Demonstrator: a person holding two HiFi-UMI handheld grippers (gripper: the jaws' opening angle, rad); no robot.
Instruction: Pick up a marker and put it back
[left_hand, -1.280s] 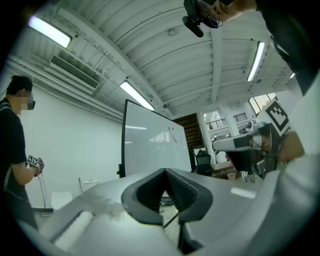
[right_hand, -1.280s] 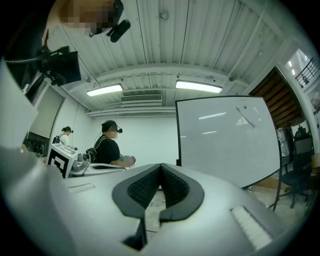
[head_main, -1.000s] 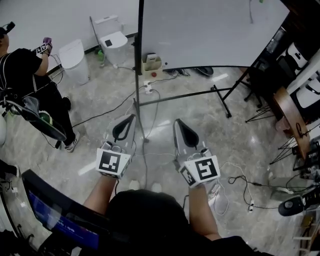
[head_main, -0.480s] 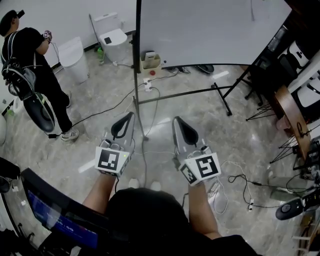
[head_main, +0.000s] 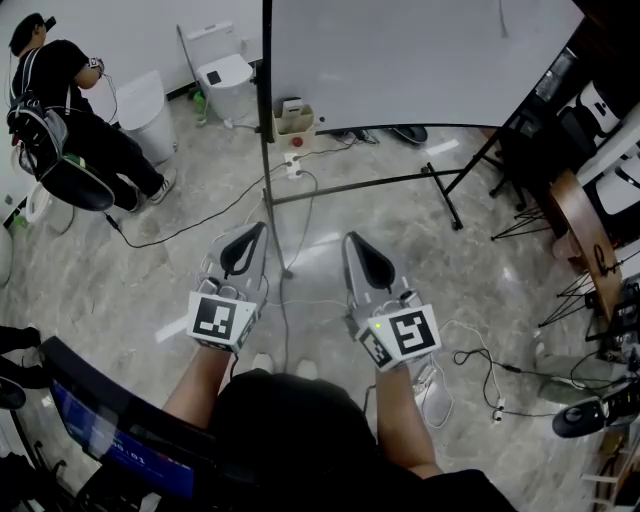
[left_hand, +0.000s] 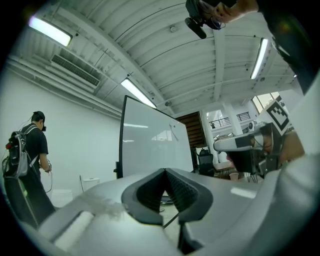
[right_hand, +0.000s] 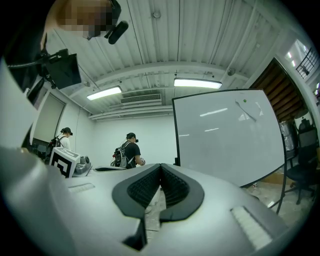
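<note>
No marker shows in any view. The whiteboard (head_main: 420, 60) stands on its black frame ahead of me; it also fills the middle of the left gripper view (left_hand: 150, 150) and the right of the right gripper view (right_hand: 225, 140). My left gripper (head_main: 260, 230) is held over the floor at waist height, its jaws shut with nothing between them (left_hand: 165, 172). Beside it, my right gripper (head_main: 349, 240) points the same way, also shut and empty (right_hand: 160, 167). Both are well short of the board.
A person with a backpack (head_main: 60, 90) stands at the far left. Two white bins (head_main: 150, 115) (head_main: 225, 80) and a cardboard box (head_main: 293, 120) sit by the wall. Cables (head_main: 200, 225) and the stand's foot (head_main: 440, 195) cross the floor. A monitor (head_main: 100, 430) is at lower left.
The person at the left has walked further away toward the back wall. Both grippers have stayed almost where they were, still shut.
</note>
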